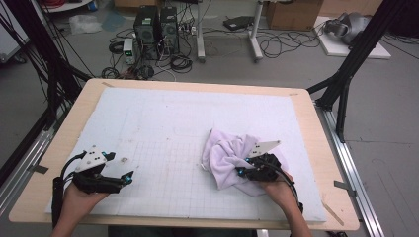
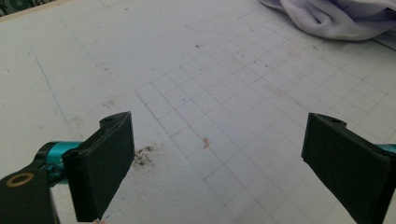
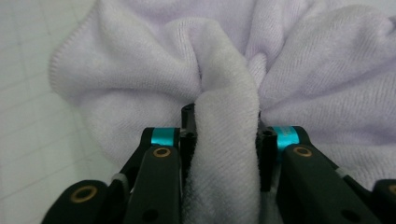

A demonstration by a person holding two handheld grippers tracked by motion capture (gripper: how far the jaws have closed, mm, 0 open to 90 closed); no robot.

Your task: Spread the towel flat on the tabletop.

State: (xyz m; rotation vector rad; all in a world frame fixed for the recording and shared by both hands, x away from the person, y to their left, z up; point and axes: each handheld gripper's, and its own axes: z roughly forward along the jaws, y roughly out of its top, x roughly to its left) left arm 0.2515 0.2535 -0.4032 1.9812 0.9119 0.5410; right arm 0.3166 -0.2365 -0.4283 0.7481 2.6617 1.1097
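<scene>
pale lilac towel [image 1: 225, 158], white gridded mat [image 1: 163, 128], light wood table [image 1: 316, 128], black grippers with teal accents

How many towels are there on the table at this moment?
1. A crumpled pale lilac towel lies on the right half of the white mat, a fold of it pinched in the right tongs. The left tongs stand open over bare mat.

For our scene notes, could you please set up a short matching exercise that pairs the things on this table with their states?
Things:
1. left gripper
2. right gripper
3. towel
4. mat

States:
A. crumpled, pale lilac
B. flat, white, marked with a grid
C. open over bare mat
D. closed on a fold of cloth

Pairs: 1-C, 2-D, 3-A, 4-B
</scene>
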